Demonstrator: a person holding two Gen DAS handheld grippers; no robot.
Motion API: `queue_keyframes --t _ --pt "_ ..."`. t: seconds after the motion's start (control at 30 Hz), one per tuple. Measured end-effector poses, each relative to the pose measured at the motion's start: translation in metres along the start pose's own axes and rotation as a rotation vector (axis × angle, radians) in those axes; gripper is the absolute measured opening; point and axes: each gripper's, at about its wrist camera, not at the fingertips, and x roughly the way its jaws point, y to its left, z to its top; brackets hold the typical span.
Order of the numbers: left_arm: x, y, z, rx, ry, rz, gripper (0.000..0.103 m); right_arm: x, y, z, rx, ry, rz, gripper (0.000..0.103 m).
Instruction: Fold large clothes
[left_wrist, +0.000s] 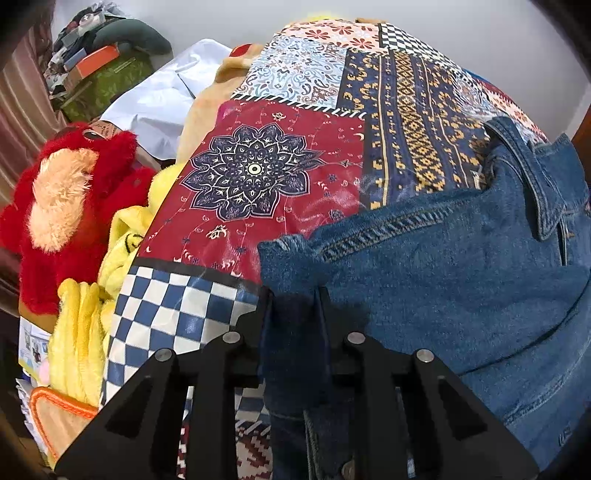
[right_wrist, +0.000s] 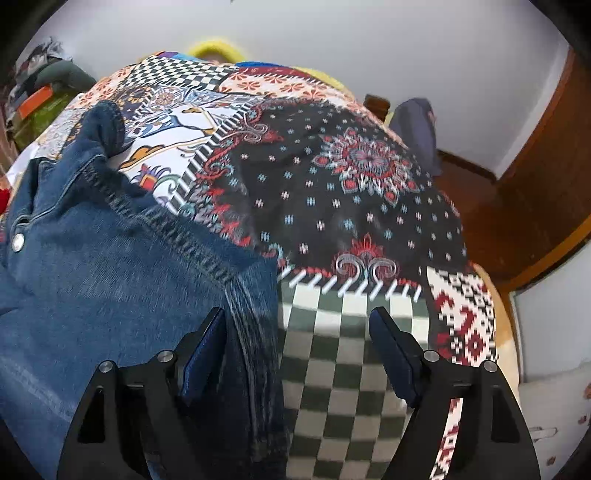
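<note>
Nearest to us, our left claw (left_wrist: 295, 295) is pressed together on a corner of the denim jacket (left_wrist: 461, 288), with a fold of blue cloth pinched between its fingers. Our right claw (right_wrist: 297, 325) stands spread wide at the jacket's other edge, one finger (right_wrist: 205, 343) against the denim and the other over the checked part of the patchwork bedspread (right_wrist: 332, 206), gripping nothing.

The jacket lies spread on that bedspread, collar (left_wrist: 535, 192) away from us, one metal button (right_wrist: 17, 242) showing.

We judge the main risk to be uneven hold: if we lift with the left claw alone, the heavy denim will likely swing and bunch toward the free side, spoiling the fold line. If the right claw closes where it is, it may catch the bedspread along with the jacket edge and drag the cover up with it. The left pinch sits near the very corner, so stiff denim could slip out under its own weight.

Beyond the jacket, off the bedspread's left side, a red plush toy (left_wrist: 70, 206), yellow fleece (left_wrist: 92, 314) and a white sheet (left_wrist: 162, 107) crowd close; a wide swing could snag or topple them.
</note>
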Motion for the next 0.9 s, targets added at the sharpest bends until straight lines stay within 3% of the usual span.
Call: queue_keyframes --t 0.2,0.33,0.4,0.47,0.63,0.7,0.77,0.9 --pt "-0.032 -0.003 -0.006 0.015 -0.017 -0.039 0.021 -0.052 -0.006 -0.011 -0.005 -0.037 0.032 0.077" --pt "-0.076 -0.011 -0.016 0.048 -0.07 -0.07 0.029 -0.105 -0.003 -0.018 -0.002 -0.106 0.075 0.077" --pt "-0.101 -0.017 -0.023 0.071 -0.104 -0.081 0.036 -0.132 -0.002 -0.023 0.002 -0.135 0.097 0.077" --pt "-0.125 -0.023 -0.03 0.094 -0.144 -0.089 0.051 -0.158 0.0 -0.029 0.006 -0.168 0.11 0.077" --pt "-0.194 -0.034 -0.061 0.149 -0.253 -0.128 0.067 -0.224 0.014 -0.053 -0.007 -0.241 0.142 0.083" --pt "-0.213 -0.035 -0.072 0.151 -0.279 -0.142 0.079 -0.246 0.019 -0.068 -0.009 -0.262 0.159 0.086" --pt "-0.232 -0.034 -0.09 0.137 -0.304 -0.168 0.097 -0.265 0.022 -0.087 0.005 -0.276 0.178 0.095" --pt "-0.255 -0.03 -0.126 0.116 -0.324 -0.208 0.101 -0.283 0.025 -0.125 0.041 -0.274 0.22 0.098"
